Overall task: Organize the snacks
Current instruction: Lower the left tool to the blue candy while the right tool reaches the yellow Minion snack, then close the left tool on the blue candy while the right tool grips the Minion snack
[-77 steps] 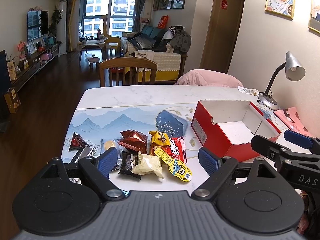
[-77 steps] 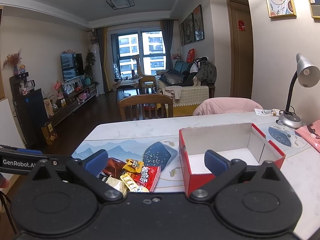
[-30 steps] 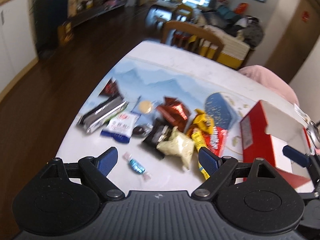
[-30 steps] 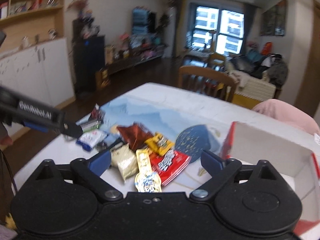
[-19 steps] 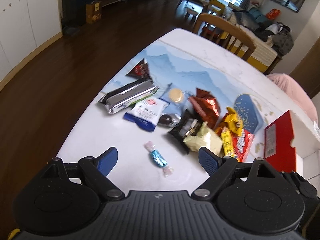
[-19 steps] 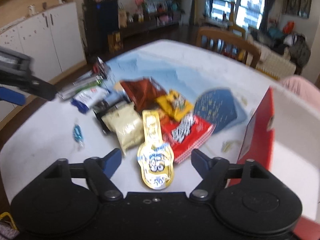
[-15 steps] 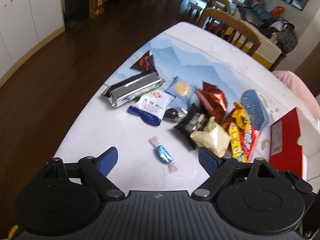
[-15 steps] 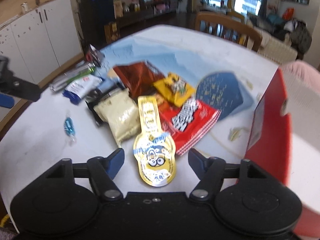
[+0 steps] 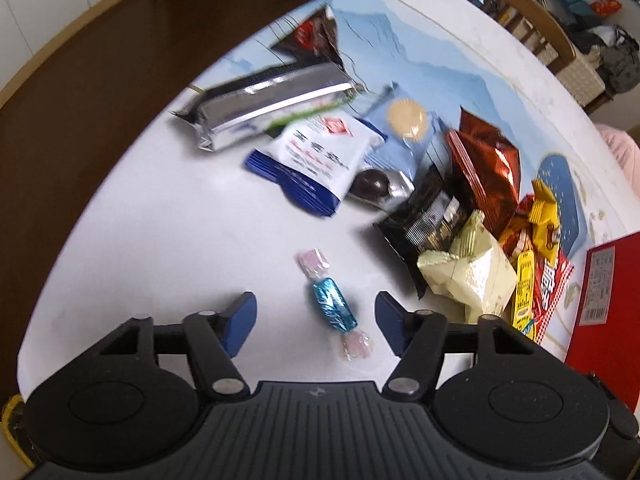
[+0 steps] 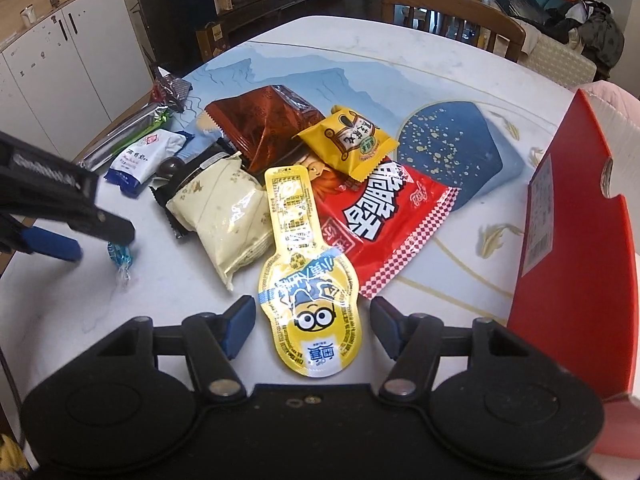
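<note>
We have both grippers low over the table (image 9: pixel 168 216), each straddling one snack.

Left gripper (image 9: pixel 316 316): the blue candy (image 9: pixel 333 308) with pink twisted ends lies between its blue pads (image 9: pixel 240 320). The jaws have just been closing, but there are gaps on both sides of the candy, so no pinch; it lies flat on the table. In the right wrist view the same gripper (image 10: pixel 94 240) sits right over the candy (image 10: pixel 120 258).

Right gripper (image 10: pixel 312 330): the yellow minion pouch (image 10: pixel 308 280) has its wide end between the pads (image 10: pixel 240 326), its narrow neck pointing away toward the pile. Jaws have just been closing here too, with clear gaps on both sides. Not gripping, and the pouch is flat on the table.

Places, taking the red box (image 10: pixel 568 248) as landmark:
- red packet (image 10: pixel 384 220) nearest the box, partly under the pouch neck
- yellow packet (image 10: pixel 348 140) on top of the red packet's far end
- brown foil bag (image 10: pixel 264 120) beyond that
- cream packet (image 10: pixel 224 208) touching the pouch on the side away from the box, resting on a black packet (image 9: pixel 424 220)
- white-and-blue sachet (image 9: pixel 316 160) and silver foil bar (image 9: pixel 264 100) farther from the box still
- the blue candy is the item farthest from the box on the near edge, well apart from the pile
</note>
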Motion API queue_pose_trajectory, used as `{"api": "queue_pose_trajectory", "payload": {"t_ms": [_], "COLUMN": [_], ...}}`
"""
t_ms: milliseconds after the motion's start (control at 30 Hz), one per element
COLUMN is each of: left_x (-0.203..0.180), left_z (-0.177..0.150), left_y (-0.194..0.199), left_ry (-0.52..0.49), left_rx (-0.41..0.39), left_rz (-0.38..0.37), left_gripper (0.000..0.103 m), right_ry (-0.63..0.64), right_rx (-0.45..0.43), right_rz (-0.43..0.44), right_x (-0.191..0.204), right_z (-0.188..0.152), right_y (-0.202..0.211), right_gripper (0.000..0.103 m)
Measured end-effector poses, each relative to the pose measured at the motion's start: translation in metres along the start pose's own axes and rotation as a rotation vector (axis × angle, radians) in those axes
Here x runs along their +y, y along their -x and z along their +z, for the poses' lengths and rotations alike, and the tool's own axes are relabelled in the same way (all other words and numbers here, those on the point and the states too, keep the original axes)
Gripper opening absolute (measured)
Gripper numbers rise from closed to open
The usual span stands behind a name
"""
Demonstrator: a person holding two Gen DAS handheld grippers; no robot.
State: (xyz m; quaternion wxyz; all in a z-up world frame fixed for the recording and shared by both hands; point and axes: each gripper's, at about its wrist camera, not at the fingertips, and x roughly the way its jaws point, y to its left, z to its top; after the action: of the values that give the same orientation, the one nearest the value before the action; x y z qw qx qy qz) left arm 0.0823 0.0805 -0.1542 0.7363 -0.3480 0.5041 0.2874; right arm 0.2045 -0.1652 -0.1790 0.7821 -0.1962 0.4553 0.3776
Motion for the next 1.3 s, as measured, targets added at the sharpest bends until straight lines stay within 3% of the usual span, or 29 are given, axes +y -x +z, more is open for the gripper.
{"api": "queue_pose_trajectory", "payload": {"t_ms": [233, 367, 600, 1033, 1300], "left_x": [-0.011, -0.015, -0.006, 0.009, -0.008], "left_z": [0.0, 0.0, -0.001, -0.005, -0.01], "left_y": [-0.001, -0.001, -0.002, 0.012, 0.049], "left_ry": [-0.043, -0.066, -0.072, -0.074, -0.194], "left_rx": [-0.01, -0.02, -0.037, -0.03, -0.08], "left_rz": [0.021, 0.043, 0.029, -0.023, -0.097], "left_gripper": [0.053, 0.033, 0.013, 0.011, 0.011], "right_ry": [-0.007, -0.014, -0.022, -0.079, -0.116], "right_rx": [0.007, 0.008, -0.011, -0.065, -0.132], "right_rz": [0.017, 0.026, 0.034, 0.012, -0.005], "right_x": [0.001, 0.002, 0.004, 0.003, -0.003], "right_z": [0.002, 0.001, -0.002, -0.009, -0.007], "right_y": [-0.001, 0.001, 0.009, 0.042, 0.085], "right_gripper": [0.052, 0.051, 0.045, 0.044, 0.044]}}
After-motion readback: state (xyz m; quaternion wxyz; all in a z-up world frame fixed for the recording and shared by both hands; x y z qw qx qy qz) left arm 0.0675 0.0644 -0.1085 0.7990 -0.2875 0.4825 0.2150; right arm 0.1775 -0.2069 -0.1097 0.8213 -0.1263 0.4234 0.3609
